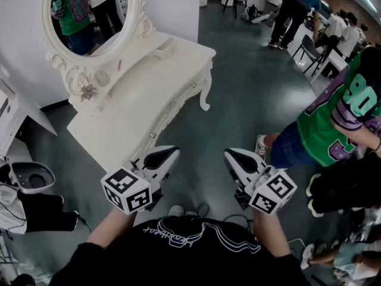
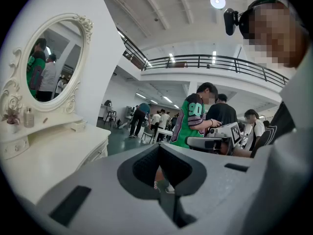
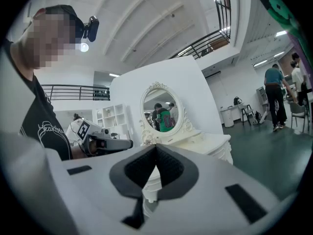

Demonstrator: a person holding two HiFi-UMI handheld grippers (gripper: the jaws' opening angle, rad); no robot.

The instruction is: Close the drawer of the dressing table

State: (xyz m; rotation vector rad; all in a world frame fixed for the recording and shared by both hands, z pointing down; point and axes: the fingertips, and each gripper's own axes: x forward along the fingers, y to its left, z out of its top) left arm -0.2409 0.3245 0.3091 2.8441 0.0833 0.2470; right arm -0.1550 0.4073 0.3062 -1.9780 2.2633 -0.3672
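Note:
The white dressing table (image 1: 137,82) with its oval mirror (image 1: 89,14) stands at the upper left. Its drawer fronts with small knobs (image 1: 153,135) look flush with the table's front. I hold both grippers side by side over the grey floor, just off the table's near corner and touching nothing. My left gripper (image 1: 172,153) is shut and empty, its tip closest to the table's edge. My right gripper (image 1: 231,155) is shut and empty too. The table (image 2: 49,155) lies to the left in the left gripper view. In the right gripper view the table (image 3: 205,143) and mirror (image 3: 164,114) are straight ahead.
A person in a green jersey (image 1: 333,124) stands close on the right, with more people and chairs (image 1: 309,46) beyond. A white device (image 1: 27,177) and a black bag (image 1: 41,219) lie on the floor at the left. Small items (image 1: 164,47) sit on the tabletop.

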